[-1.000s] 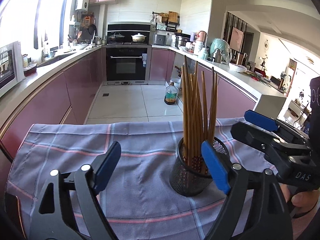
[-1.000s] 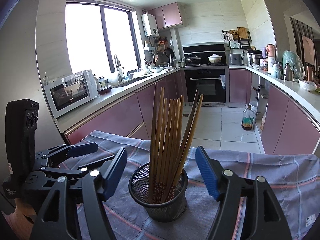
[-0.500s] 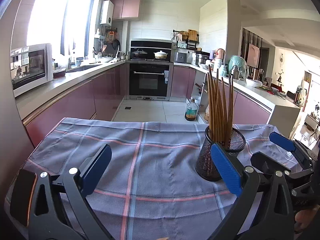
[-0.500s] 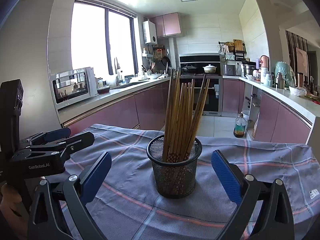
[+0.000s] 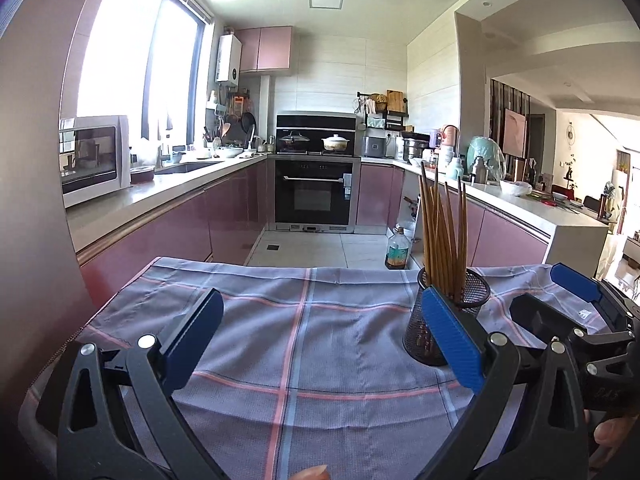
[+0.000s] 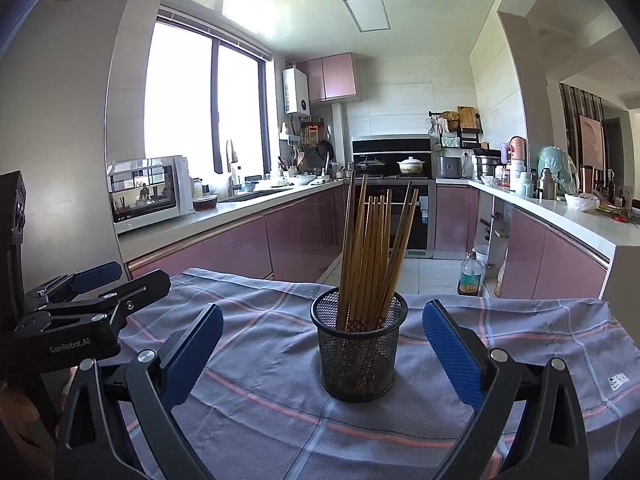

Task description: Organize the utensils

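Observation:
A black mesh cup stands upright on a blue-grey checked cloth and holds several brown wooden chopsticks. My right gripper is open and empty, with the cup a short way ahead between its blue pads. In the left wrist view the cup and chopsticks stand at the right, partly behind my right pad. My left gripper is open and empty over bare cloth. Each gripper shows in the other's view: the right one, the left one.
The clothed table ends at its far edge, with a kitchen floor beyond. An oil bottle stands on the floor. Pink cabinets, a microwave and an oven line the room.
Both grippers have pulled back and risen from the cup. The cup looks smaller and farther in both views. Both stay open.

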The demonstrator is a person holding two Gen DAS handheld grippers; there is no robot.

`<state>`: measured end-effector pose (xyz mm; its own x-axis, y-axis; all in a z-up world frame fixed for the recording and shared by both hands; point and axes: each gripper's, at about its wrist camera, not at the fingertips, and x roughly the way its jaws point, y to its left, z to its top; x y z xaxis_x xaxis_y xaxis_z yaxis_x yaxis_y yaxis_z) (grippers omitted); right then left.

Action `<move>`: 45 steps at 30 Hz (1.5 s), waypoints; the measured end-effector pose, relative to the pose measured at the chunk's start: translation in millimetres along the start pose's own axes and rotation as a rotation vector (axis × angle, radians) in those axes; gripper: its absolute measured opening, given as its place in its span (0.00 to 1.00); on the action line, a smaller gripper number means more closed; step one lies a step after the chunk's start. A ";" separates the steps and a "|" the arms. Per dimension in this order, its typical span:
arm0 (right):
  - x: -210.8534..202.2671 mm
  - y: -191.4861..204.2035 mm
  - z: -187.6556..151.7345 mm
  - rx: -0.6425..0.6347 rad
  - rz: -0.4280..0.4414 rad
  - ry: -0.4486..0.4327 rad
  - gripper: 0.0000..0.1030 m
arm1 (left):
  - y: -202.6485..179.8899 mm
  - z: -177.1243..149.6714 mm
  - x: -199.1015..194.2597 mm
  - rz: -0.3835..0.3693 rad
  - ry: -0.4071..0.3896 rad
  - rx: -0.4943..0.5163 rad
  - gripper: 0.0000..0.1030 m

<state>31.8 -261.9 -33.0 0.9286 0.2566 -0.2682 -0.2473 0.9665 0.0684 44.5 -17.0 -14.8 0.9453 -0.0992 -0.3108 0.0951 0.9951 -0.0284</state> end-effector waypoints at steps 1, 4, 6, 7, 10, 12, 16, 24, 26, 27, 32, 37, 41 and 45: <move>-0.8 -0.6 0.4 0.003 0.001 -0.004 0.94 | -0.1 0.5 -1.7 0.004 -0.001 0.001 0.95; -3.6 -0.1 1.2 0.007 0.007 -0.010 0.94 | 0.2 3.5 -3.9 0.010 -0.007 -0.002 0.95; -5.1 1.6 1.6 -0.001 0.006 -0.012 0.94 | 0.9 4.9 -5.6 0.013 -0.008 -0.008 0.95; -5.8 2.3 1.5 -0.003 0.006 -0.014 0.94 | 1.1 5.4 -6.5 0.014 -0.010 -0.008 0.95; -6.9 3.6 1.3 -0.004 0.008 -0.018 0.94 | 0.5 6.7 -8.9 0.019 -0.017 -0.006 0.95; -7.2 3.3 1.2 -0.001 0.008 -0.019 0.94 | -0.4 7.1 -10.7 0.021 -0.022 -0.002 0.95; -7.3 2.5 1.3 -0.003 0.012 -0.017 0.94 | -2.2 7.8 -13.8 0.025 -0.031 0.007 0.95; -7.9 2.7 1.1 -0.008 0.009 -0.023 0.94 | -4.2 8.8 -16.7 0.022 -0.034 0.008 0.95; -8.6 2.6 1.2 -0.009 0.010 -0.026 0.94 | -4.7 8.8 -17.5 0.022 -0.035 0.010 0.95; -8.7 2.2 0.9 -0.009 0.011 -0.026 0.94 | -4.9 9.1 -17.3 0.020 -0.034 0.011 0.95; -9.1 2.1 0.4 -0.010 0.014 -0.024 0.94 | -5.5 9.5 -16.9 0.019 -0.033 0.009 0.95; -9.7 0.8 0.6 -0.006 0.018 -0.025 0.94 | -5.9 9.6 -17.2 0.017 -0.033 0.013 0.95; -11.1 0.4 1.1 -0.007 0.019 -0.030 0.94 | -6.0 9.6 -17.0 0.017 -0.034 0.012 0.95; -11.5 0.0 1.3 -0.007 0.017 -0.033 0.94 | -6.4 9.3 -17.2 0.017 -0.034 0.012 0.95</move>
<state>21.5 -264.8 -28.6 0.9327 0.2730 -0.2355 -0.2650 0.9620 0.0658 30.5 -21.7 -0.4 0.9570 -0.0823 -0.2782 0.0824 0.9965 -0.0114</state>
